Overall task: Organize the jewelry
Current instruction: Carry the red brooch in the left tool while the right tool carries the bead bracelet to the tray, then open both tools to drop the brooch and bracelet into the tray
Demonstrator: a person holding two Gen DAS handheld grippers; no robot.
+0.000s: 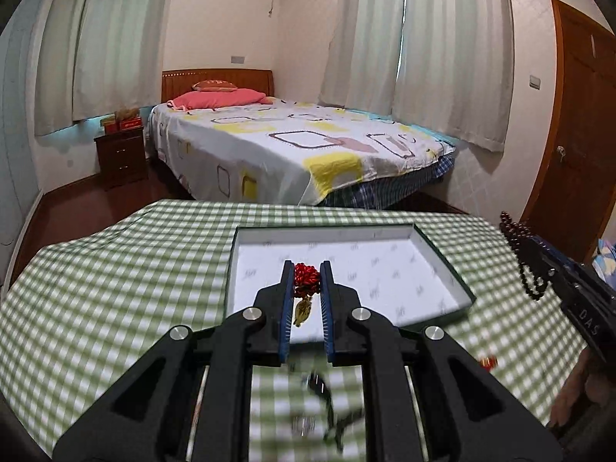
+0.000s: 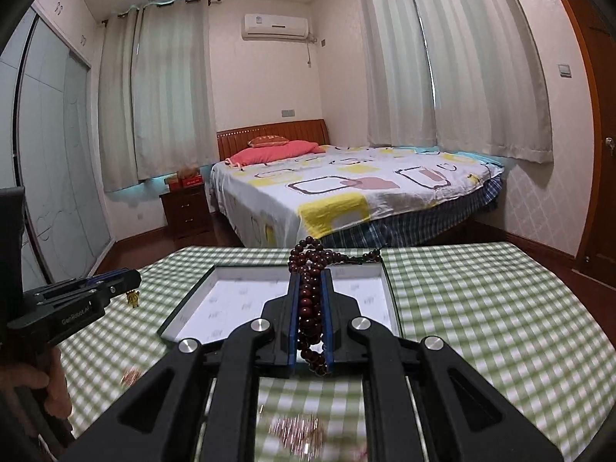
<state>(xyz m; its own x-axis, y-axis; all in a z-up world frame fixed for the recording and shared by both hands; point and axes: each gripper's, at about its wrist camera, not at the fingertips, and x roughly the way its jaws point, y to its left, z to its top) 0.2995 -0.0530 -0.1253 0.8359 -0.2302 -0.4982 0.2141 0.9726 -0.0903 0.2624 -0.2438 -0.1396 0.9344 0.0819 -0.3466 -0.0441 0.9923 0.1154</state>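
My left gripper [image 1: 307, 266] is shut on a red knotted ornament [image 1: 307, 277] with a gold charm [image 1: 303, 310] hanging below it, held above the near side of a shallow white-lined box [image 1: 442, 265]. My right gripper [image 2: 311, 275] is shut on a string of dark red-brown beads [image 2: 310, 308]; loops of it stick out past the fingertips and hang under the jaws, over the same box [image 2: 231, 292]. Each gripper shows in the other's view: the right gripper [image 1: 516, 231] at the right edge, the left gripper [image 2: 133, 275] at the left with the gold charm [image 2: 133, 299] dangling.
A green-and-white checked cloth [image 1: 115, 288] covers the table. Blurred small jewelry pieces [image 1: 327, 396] lie on it near the front edge, with a red-gold item [image 1: 488, 362] to the right and more blurred pieces [image 2: 296, 429] below the right gripper. A bed [image 1: 308, 146] stands beyond the table.
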